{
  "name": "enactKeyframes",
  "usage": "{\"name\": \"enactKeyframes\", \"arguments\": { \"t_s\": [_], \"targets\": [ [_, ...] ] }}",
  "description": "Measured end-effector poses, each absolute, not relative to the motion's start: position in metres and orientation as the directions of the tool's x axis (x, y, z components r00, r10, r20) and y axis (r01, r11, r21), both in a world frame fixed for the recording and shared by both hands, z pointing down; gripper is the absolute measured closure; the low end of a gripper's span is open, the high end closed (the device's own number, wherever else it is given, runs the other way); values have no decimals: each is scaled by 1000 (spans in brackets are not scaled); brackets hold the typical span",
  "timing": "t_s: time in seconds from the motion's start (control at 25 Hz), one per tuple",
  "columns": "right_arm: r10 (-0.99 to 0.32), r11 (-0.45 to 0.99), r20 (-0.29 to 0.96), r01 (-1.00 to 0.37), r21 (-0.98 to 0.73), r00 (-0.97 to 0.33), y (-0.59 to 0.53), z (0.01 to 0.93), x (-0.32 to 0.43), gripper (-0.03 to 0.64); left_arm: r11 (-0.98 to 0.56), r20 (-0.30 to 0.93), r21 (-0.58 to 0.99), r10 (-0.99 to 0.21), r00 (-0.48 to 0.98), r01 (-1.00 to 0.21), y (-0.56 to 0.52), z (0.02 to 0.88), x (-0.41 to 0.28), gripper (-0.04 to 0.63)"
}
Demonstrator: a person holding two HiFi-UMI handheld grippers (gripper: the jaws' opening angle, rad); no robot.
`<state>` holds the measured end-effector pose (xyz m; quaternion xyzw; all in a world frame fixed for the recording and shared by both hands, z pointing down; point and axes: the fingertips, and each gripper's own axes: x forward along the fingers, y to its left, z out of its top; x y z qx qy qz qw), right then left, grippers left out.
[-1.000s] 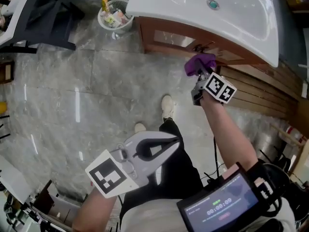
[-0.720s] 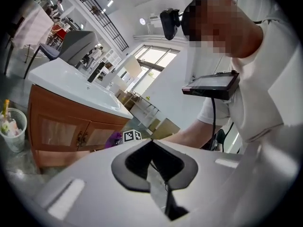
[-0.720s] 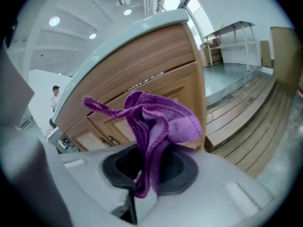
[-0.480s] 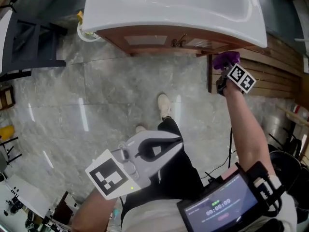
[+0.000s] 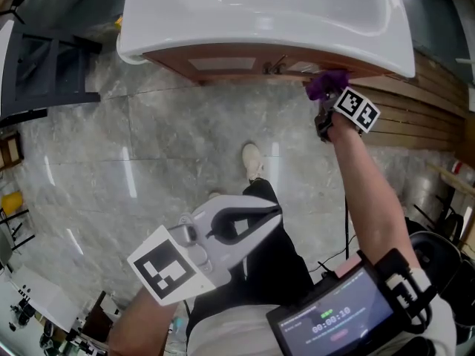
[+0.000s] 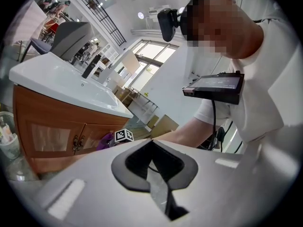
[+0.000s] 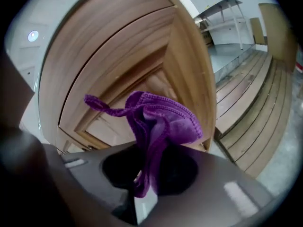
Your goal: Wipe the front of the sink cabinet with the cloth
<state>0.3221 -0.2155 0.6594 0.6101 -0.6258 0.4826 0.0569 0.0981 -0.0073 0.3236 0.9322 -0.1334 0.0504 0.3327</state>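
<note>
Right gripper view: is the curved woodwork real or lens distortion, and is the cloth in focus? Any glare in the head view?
Right gripper view: lens distortion bows the straight panel lines of the cabinet; the purple cloth is sharp, its hem stitching visible; corners vignette black. Head view: white glare streaks on the polished floor; the sink shows bright highlights.

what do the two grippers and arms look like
Left gripper and right gripper: grey wedge-shaped shells, dark inner lining, each with a cube of black-and-white square markers. Bare forearms, white short sleeves. Black straps hold a screen on the right forearm.
</note>
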Motion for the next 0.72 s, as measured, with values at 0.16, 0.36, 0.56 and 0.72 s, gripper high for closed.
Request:
{"name": "enactKeyframes", "arguments": {
  "t_s": [0.16, 0.36, 0.56, 0.72],
  "targets": [
    [-693, -176, 648, -798, -576, -315, -223, 655, 278, 545, -741, 187, 604, -228, 955, -295, -7, 321, 89, 591],
    [-692, -191, 625, -743, -642, -362, -225, 652, 236, 545, -730, 190, 604, -256, 948, -319, -2, 321, 72, 591],
    [-701, -202, 602, -703, -682, -383, -223, 643, 205, 545, -721, 184, 603, -290, 939, -341, 4, 319, 55, 591],
    [-717, -224, 585, -671, -707, -378, -219, 633, 192, 545, -715, 178, 603, -312, 933, -354, 10, 314, 44, 591]
  ]
}}
